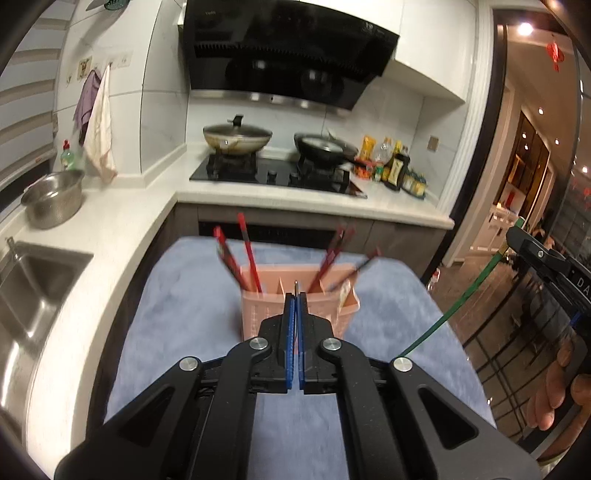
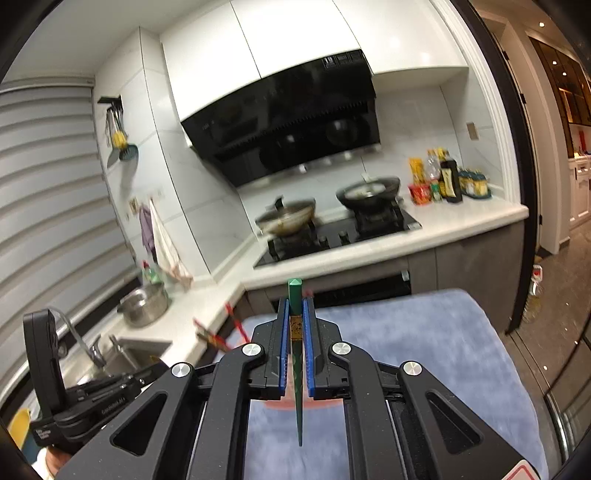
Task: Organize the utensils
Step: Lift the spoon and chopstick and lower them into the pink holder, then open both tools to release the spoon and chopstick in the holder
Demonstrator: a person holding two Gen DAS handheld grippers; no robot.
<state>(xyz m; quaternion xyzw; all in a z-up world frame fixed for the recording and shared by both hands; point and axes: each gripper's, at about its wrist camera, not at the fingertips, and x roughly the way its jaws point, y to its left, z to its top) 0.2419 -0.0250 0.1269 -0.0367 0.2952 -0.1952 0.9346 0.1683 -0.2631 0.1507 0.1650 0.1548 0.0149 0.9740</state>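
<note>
Overhead, right hand-held gripper pinching one green chopstick; left hand-held gripper clamping one thin metal utensil.

A white L-shaped counter runs from nine o'clock to one o'clock, over dark grey cabinets. A steel sink sits at nine, a black hob at twelve beneath a slanted black hood. White tiled walls; striped blinds at ten. Warm ceiling spotlights glow through the doorway at two.
</note>
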